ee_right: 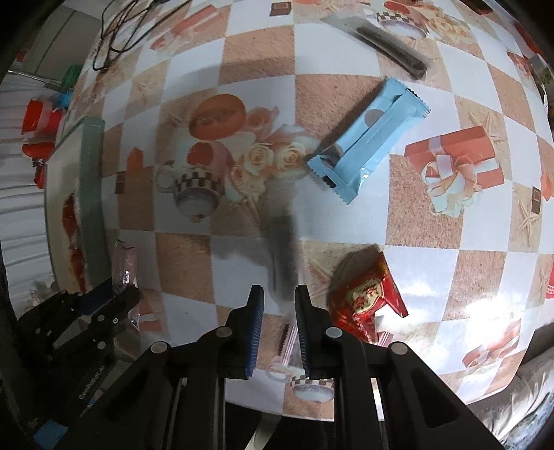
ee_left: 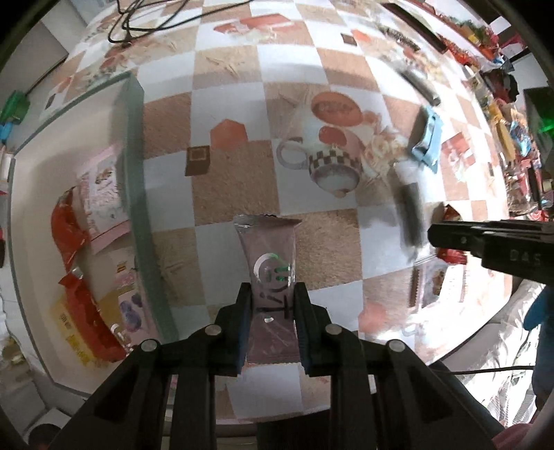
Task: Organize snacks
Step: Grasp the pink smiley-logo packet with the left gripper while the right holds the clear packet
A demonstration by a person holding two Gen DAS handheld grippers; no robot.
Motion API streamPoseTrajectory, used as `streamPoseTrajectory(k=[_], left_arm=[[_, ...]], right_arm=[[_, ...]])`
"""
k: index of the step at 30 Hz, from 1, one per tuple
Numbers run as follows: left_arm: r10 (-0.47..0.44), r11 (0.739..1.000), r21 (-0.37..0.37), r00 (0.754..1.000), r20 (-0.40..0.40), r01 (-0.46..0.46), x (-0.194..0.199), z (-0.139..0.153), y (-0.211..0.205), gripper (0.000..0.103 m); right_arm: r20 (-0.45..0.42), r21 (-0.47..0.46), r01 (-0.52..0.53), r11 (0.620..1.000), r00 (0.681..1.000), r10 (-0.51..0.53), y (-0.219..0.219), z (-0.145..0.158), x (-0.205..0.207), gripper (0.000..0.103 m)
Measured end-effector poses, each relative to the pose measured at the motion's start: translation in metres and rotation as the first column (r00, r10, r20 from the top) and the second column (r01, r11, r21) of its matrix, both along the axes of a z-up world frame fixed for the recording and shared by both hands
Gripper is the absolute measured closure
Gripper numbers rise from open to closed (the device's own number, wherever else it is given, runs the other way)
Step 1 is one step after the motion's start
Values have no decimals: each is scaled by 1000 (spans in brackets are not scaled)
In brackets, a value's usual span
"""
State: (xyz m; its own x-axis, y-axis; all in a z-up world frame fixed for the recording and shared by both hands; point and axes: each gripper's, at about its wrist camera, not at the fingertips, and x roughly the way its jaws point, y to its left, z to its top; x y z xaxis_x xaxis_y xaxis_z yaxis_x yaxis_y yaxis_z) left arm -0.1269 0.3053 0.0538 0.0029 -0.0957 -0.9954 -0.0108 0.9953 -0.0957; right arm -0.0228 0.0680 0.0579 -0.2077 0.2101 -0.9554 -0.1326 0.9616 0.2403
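Note:
My left gripper (ee_left: 271, 294) is shut on a mauve snack bar wrapper (ee_left: 268, 252), held above the checked tablecloth, just right of a white tray with a green rim (ee_left: 136, 166). The tray holds red, pink and yellow snack packs (ee_left: 86, 221). My right gripper (ee_right: 278, 297) is open and empty above the cloth. A clear wrapper with a brown edge (ee_right: 287, 341) lies between its fingers. A red snack pack (ee_right: 367, 297) lies just right of it. A light blue wrapped bar (ee_right: 368, 138) and a dark stick pack (ee_right: 387, 41) lie farther off. The left gripper also shows in the right wrist view (ee_right: 117, 294).
Black cables (ee_left: 145, 20) lie at the far end of the table. A pile of mixed snacks (ee_left: 512, 138) runs along the right edge. The table's near edge (ee_right: 467, 398) borders a grey cushion. Red containers (ee_right: 38, 124) stand beyond the tray.

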Motion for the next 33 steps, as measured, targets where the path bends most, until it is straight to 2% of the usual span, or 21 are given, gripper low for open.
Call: streamPoseTrajectory(k=[2, 6, 7, 8, 9, 10, 12, 14, 16, 17, 19, 23, 28, 33], left_arm=[[12, 1000, -5, 1000, 3, -12, -2, 5, 3, 77], [31, 999, -13, 999, 12, -30, 4, 13, 3, 77], [30, 999, -12, 999, 16, -30, 3, 15, 6, 77], [31, 999, -12, 999, 20, -30, 3, 20, 6, 77], [32, 999, -11, 999, 23, -31, 2, 23, 8, 77], [34, 999, -10, 999, 25, -34, 1, 21, 11, 77], [41, 999, -10, 999, 29, -41, -3, 26, 13, 77], [44, 999, -8, 999, 30, -44, -6, 28, 14, 77], [44, 999, -2, 998, 33, -44, -10, 30, 15, 77], [45, 999, -1, 998, 33, -45, -13, 31, 17, 77], [52, 999, -3, 998, 35, -52, -14, 34, 18, 77], [79, 997, -8, 996, 52, -78, -12, 37, 22, 77], [113, 994, -21, 989, 100, -112, -9, 51, 32, 77], [142, 990, -26, 983, 118, -140, -10, 56, 42, 77]], right_arm=[[-1, -1, -7, 1000, 1000, 7, 0, 5, 0, 82], [-11, -30, -12, 999, 1000, 12, -1, -7, 3, 81], [-6, -43, -7, 999, 1000, 6, -2, -10, 5, 66], [-1, -50, 3, 999, 1000, -3, -2, -15, 8, 33], [9, -47, 12, 999, 1000, -12, -2, -16, 8, 22], [30, -45, 22, 999, 999, -21, -2, -16, 10, 21], [27, -55, 17, 998, 1000, -15, 2, -20, 14, 21], [7, -63, -1, 998, 1000, 1, 9, -27, 16, 44], [-13, -96, -26, 995, 1000, 25, 15, -35, 16, 59], [16, -115, -49, 992, 999, 51, 20, -33, 15, 72], [23, -155, -94, 983, 995, 99, 26, -33, 11, 85], [17, -76, -63, 995, 998, 64, 28, -25, 4, 86], [60, 1, -108, 994, 992, 108, 48, 11, 0, 86], [95, 35, -142, 989, 986, 138, 71, 42, 4, 86]])
